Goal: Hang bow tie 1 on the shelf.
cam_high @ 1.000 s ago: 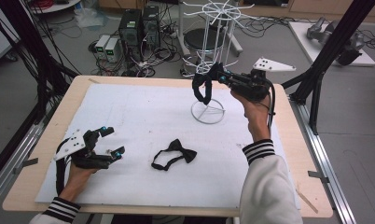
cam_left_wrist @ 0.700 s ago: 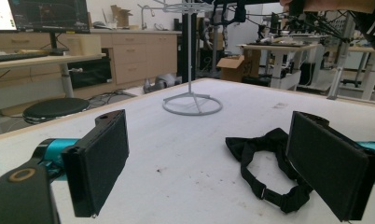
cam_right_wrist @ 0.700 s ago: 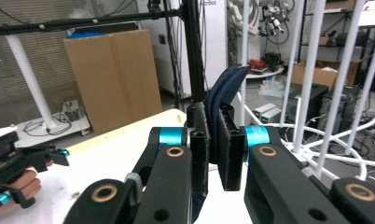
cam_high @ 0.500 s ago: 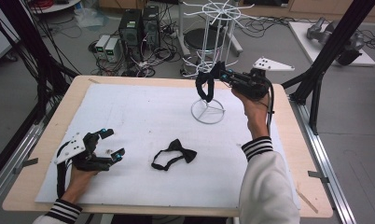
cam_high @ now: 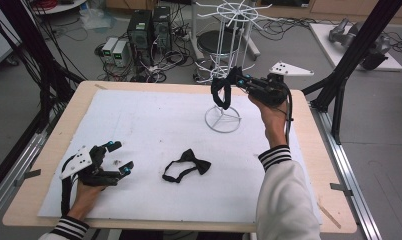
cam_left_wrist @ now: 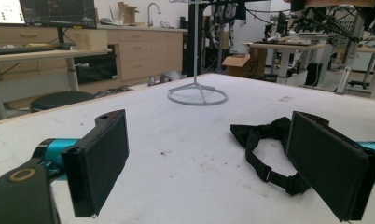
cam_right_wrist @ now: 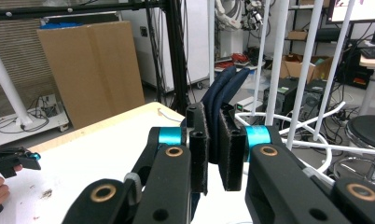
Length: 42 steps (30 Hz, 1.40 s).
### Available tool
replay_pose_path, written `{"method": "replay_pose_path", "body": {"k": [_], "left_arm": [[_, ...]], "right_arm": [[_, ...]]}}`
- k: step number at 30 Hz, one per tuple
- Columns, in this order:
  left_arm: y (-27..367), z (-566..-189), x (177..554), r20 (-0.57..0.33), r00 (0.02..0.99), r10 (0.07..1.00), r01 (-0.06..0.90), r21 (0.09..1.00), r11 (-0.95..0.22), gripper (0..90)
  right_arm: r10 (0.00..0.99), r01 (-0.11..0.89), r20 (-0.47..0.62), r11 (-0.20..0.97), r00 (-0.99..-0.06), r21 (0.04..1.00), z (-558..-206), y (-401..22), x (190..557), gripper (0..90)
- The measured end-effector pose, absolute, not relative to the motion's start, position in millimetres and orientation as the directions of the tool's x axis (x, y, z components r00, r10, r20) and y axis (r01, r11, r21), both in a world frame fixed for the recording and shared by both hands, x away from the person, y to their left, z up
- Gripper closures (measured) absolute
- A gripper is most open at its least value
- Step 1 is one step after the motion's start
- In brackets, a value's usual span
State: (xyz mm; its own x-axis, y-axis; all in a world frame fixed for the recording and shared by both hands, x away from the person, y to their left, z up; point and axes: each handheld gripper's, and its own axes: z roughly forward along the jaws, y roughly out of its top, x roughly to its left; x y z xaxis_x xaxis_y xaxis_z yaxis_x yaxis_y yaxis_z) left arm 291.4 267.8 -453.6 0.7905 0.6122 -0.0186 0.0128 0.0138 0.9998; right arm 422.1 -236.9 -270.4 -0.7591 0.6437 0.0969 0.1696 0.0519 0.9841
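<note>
Right gripper (cam_high: 237, 80) pinched tight on a dark strap (cam_high: 220, 93), up at the white wire rack (cam_high: 224, 60). Next I need to hook it over a prong. Left gripper (cam_high: 118, 156) rests wide open, empty.

A white mat (cam_high: 154, 125) covers most of a light wooden desk (cam_high: 319, 165), leaving bare wood at the edges. On the grey floor beyond the far edge stand two black computer towers (cam_high: 149, 27) beside small pale boxes (cam_high: 115, 50), amid a tangle of dark cables (cam_high: 174, 55). A round black stool (cam_high: 216, 42) sits near them. Black metal frame bars (cam_high: 354, 55) slant down at the right. Behind the desk, the left gripper view shows pale wooden cabinets (cam_left_wrist: 143, 51), and the right gripper view a brown cardboard sheet (cam_right_wrist: 90, 70).
</note>
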Motion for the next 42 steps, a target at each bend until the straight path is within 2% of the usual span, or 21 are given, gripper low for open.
{"method": "replay_pose_path", "body": {"k": [12, 15, 17, 20, 24, 28, 34, 37, 42], "left_arm": [[268.6, -455.1, 288.4, -0.005, 0.785, 0.619, -0.016, 0.999, 0.028, 13.6], [268.7, -455.1, 288.0, -0.002, 0.785, 0.619, -0.019, 0.999, 0.028, 13.6], [268.7, -455.2, 287.9, -0.003, 0.784, 0.621, -0.018, 0.999, 0.028, 13.6], [268.4, -455.2, 287.9, -0.001, 0.783, 0.621, -0.02, 0.999, 0.027, 13.7], [268.4, -455.2, 287.8, -0.001, 0.784, 0.621, -0.02, 0.999, 0.027, 13.7], [268.2, -455.3, 287.8, 0.0, 0.783, 0.622, -0.021, 0.999, 0.028, 13.7], [268.2, -455.3, 287.6, 0.001, 0.782, 0.623, -0.022, 0.999, 0.026, 13.7], [268.2, -455.3, 287.6, 0.003, 0.782, 0.624, -0.023, 0.999, 0.025, 13.7], [268.4, -455.3, 287.4, 0.005, 0.78, 0.626, -0.025, 0.999, 0.024, 13.7]], "right_arm": [[0.673, 0.183, 0.085, 0.077, -0.735, 0.98, -270.6, -237.9, 421.5, 80.9], [0.687, 0.183, 0.066, 0.099, -0.724, 0.978, -270.4, -236.8, 420.9, 76.7], [0.692, 0.186, 0.055, 0.116, -0.72, 0.976, -270.3, -234.7, 420.2, 70.6], [0.694, 0.179, 0.029, 0.145, -0.72, 0.973, -269.5, -232.0, 418.6, 70.0], [0.7, 0.171, 0.014, 0.155, -0.714, 0.973, -268.1, -230.0, 416.0, 63.1], [0.714, 0.158, 0.016, 0.132, -0.7, 0.979, -267.2, -230.6, 412.2, 49.4], [0.718, 0.131, 0.037, 0.076, -0.695, 0.988, -266.5, -230.2, 403.7, 16.3], [0.697, 0.105, 0.027, 0.069, -0.716, 0.992, -265.5, -230.2, 396.8, 10.7], [0.66, 0.079, -0.014, 0.111, -0.751, 0.991, -262.6, -228.6, 382.1, 10.7]]}}
